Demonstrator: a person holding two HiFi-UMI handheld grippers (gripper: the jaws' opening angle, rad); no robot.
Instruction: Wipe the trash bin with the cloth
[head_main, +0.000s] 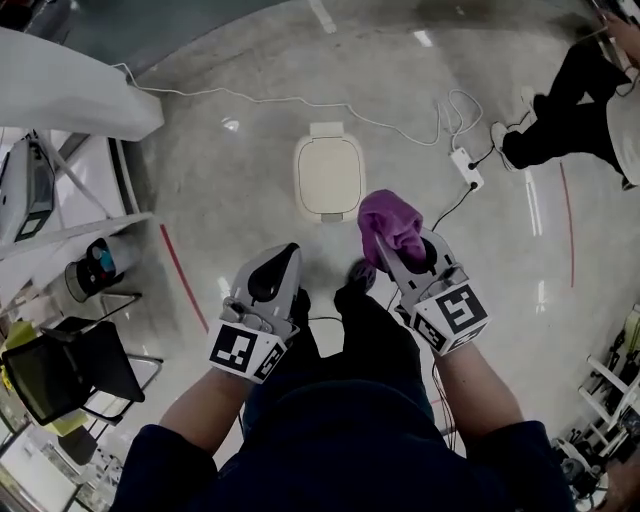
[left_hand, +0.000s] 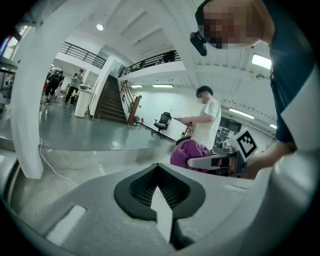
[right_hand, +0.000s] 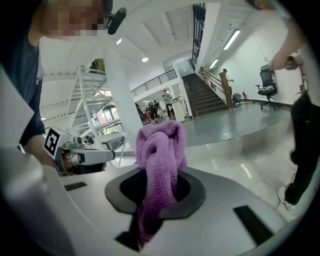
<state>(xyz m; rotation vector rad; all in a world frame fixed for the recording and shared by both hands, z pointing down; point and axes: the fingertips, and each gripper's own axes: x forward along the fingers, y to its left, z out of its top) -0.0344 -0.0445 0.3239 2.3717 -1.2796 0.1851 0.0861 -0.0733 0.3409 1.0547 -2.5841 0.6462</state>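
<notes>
A cream trash bin with a closed lid stands on the grey floor ahead of the person's feet. My right gripper is shut on a purple cloth, which bunches above its jaws; it hovers just right of the bin and nearer the person. The cloth also shows in the left gripper view. My left gripper is held lower left of the bin, its jaws closed together with nothing between them.
A white cable runs across the floor behind the bin to a power strip. A person in black trousers stands at the far right. A white table, a black chair and red floor tape lie left.
</notes>
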